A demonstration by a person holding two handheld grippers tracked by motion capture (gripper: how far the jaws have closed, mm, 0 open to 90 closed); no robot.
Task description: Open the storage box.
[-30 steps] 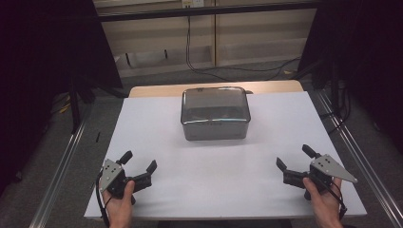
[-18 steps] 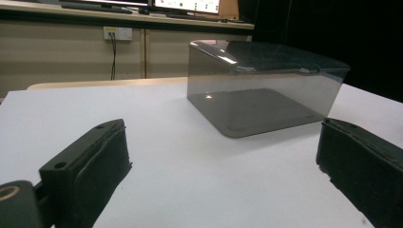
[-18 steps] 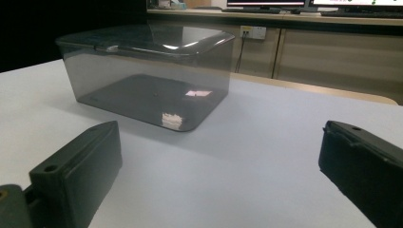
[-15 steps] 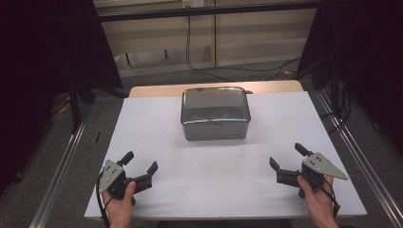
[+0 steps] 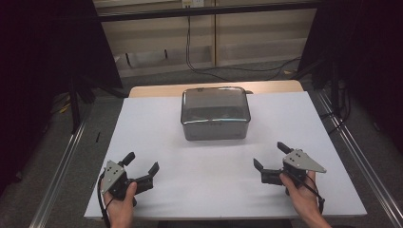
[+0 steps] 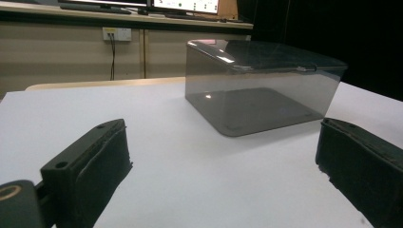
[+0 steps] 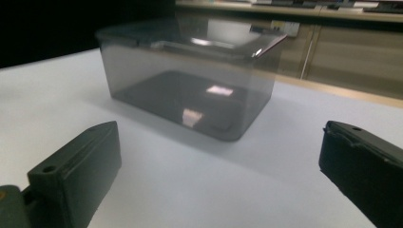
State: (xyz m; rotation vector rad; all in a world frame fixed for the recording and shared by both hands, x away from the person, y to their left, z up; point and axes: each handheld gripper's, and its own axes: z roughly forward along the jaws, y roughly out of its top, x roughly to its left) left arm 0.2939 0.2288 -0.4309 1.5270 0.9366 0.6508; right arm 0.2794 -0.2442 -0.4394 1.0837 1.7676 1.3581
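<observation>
While both tools sit low over the near part of the white table, neither has hold of anything. In the high view the left gripper has its jaws spread wide, held in a hand near the table's front-left corner; the right gripper is equally wide apart, with its grey three-cornered plate on top, a little in from the front-right corner. Each points up the table toward the middle.

Ahead of them stands the smoky grey transparent box — rectangular, with rounded corners and a lid of the same tinted plastic seated on its rim. Through its walls the left gripper view shows the box with nothing visible inside, its floor catching small glints of light; the right gripper view shows the box from the other corner, reflections bright on lid and floor.

It stands at the table's far middle, close to the far edge, well apart from both grippers. Bare white surface lies between jaws and box and on both sides of it — open room all round. Metal rails run along the table's left and right sides.
</observation>
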